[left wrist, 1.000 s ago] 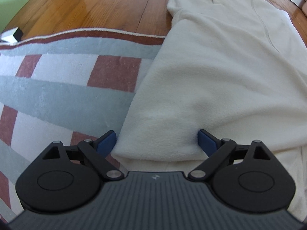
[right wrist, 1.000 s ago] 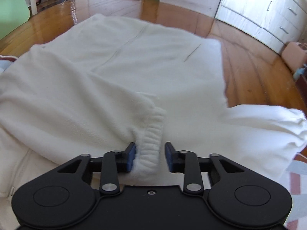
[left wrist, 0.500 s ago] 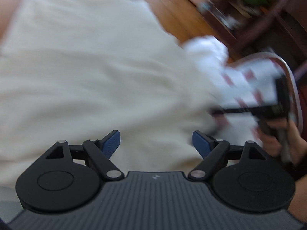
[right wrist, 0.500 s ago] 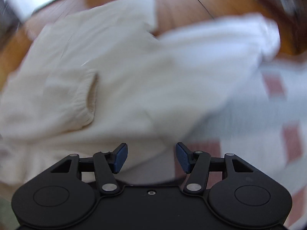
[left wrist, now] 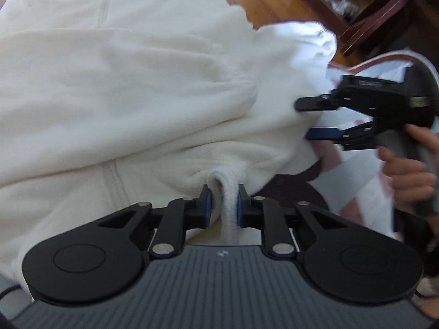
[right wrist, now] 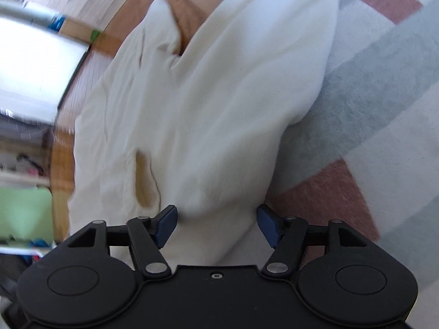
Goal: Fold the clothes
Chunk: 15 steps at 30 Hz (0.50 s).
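The cream-white fleece garment (left wrist: 131, 87) lies spread in soft folds partly on a rug striped in grey, white and dusty red (right wrist: 384, 87) and partly on the glossy brown wooden floor (right wrist: 189, 19). In the left wrist view the left gripper (left wrist: 222, 203) has its blue-padded fingers (left wrist: 206, 205) closed on a raised ridge of the garment's thick hem, which stands pinched between the pads and runs down toward the gripper body. A sewn seam shows just left of the pinch.

To the right in that same view, the right gripper (left wrist: 308, 119) is held in a person's hand (left wrist: 408, 170). Its black and blue fingers stand apart, one above the other, with their tips at the edge of a bunched fold of the garment; whether they touch the cloth cannot be told through the blur.

The right wrist view shows that gripper (right wrist: 216, 220) with its fingers (right wrist: 167, 223) wide apart and a rounded fold of the fleece lying between and ahead of them, not squeezed. A slit-like opening in the cloth, yellowish inside, sits just beyond the left-hand finger. Beyond the garment, a bright white panel (right wrist: 33, 65) and a green shape (right wrist: 24, 213) appear blurred at the left edge. A dark wooden shelf (left wrist: 365, 2) with small items stands in the far corner of the left wrist view.
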Each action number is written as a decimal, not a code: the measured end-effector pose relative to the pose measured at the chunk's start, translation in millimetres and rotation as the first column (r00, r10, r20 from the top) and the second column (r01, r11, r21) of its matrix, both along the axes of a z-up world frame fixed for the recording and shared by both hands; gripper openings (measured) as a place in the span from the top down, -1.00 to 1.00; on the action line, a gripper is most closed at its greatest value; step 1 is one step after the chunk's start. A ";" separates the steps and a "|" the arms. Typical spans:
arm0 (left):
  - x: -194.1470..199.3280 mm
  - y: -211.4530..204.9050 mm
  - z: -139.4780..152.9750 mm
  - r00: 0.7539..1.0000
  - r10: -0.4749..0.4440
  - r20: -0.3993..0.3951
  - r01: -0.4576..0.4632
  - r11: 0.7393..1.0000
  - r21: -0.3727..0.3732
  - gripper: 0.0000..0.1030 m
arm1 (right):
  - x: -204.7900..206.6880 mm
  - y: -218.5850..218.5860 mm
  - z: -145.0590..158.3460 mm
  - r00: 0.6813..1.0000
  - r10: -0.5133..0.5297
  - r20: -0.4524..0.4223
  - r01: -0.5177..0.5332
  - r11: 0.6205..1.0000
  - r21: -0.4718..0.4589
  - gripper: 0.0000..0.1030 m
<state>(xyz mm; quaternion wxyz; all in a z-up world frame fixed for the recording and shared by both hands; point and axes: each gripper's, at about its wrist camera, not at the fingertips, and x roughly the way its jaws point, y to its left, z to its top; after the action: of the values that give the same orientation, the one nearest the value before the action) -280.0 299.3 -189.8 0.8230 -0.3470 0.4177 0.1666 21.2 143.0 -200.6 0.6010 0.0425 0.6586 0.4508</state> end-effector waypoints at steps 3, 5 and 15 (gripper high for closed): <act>-18.7 -0.2 11.0 0.999 0.012 0.036 -0.011 1.000 -0.022 0.71 | 13.9 -3.6 -4.6 0.997 -0.063 -0.054 0.063 0.998 0.014 -0.38; -27.5 -0.9 16.6 0.998 0.009 0.055 -0.008 1.000 -0.021 0.71 | 19.4 -3.5 -1.4 0.997 -0.077 -0.006 0.077 0.997 0.032 -0.39; -24.8 -12.0 -9.5 0.997 -0.071 -0.010 0.071 0.997 -0.023 0.71 | 22.0 -5.2 15.1 0.929 -0.024 0.370 0.009 0.999 0.041 0.94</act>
<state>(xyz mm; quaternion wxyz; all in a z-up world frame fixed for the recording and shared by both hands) -304.8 287.3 -199.3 0.8221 -0.3404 0.4361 0.1346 43.1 137.9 -185.5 0.7172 -0.0261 0.5244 0.4582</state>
